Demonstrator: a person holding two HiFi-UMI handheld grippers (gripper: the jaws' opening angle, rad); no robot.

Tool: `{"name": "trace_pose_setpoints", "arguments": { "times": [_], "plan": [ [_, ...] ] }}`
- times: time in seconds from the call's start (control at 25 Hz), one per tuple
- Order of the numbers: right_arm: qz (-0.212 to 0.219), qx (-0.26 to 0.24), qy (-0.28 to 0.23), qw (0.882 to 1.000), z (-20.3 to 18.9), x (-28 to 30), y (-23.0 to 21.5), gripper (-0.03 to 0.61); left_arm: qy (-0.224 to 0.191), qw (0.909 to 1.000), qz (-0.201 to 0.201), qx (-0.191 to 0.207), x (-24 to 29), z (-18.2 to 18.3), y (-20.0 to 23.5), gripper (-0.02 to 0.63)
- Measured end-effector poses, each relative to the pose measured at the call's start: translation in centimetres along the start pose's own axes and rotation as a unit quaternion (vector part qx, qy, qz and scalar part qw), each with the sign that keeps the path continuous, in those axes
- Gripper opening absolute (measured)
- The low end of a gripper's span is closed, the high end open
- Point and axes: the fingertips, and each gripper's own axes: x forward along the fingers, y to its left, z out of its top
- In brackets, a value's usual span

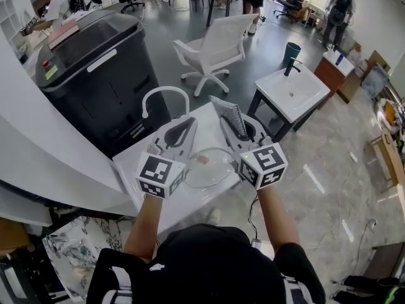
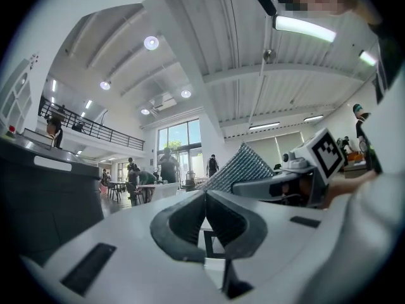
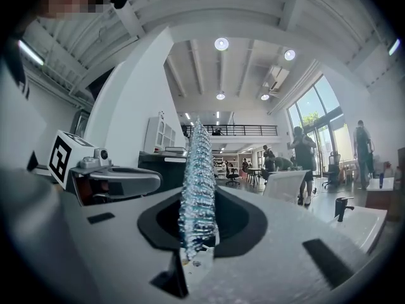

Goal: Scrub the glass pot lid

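While the left gripper (image 2: 204, 201) is closed empty, the right gripper (image 3: 200, 215) clamps a scouring pad (image 3: 197, 170) pointing forward.

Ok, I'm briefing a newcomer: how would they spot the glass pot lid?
Find the white table beside the black bin. The glass pot lid lies on it, between the left claw and the right claw: the only clear, domed thing there.
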Motion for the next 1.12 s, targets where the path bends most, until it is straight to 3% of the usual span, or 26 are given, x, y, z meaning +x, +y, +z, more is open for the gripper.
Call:
{"name": "trace_pose_setpoints", "arguments": {
  "times": [0.4, 1.12],
  "plan": [
    [-0.001, -0.002, 0.008, 1.000, -0.5, -0.3, 0.4, 0.064, -0.019, 0.9998, -0.008, 0.006, -0.2, 0.8, -0.8, 0.006],
    [0.009, 0.014, 0.015, 1.000, -1.4, 0.2, 0.7, 0.064, -0.009, 0.9999, 0.001, 0.007, -0.4, 0.3, -0.2, 0.006]
  ]
}}
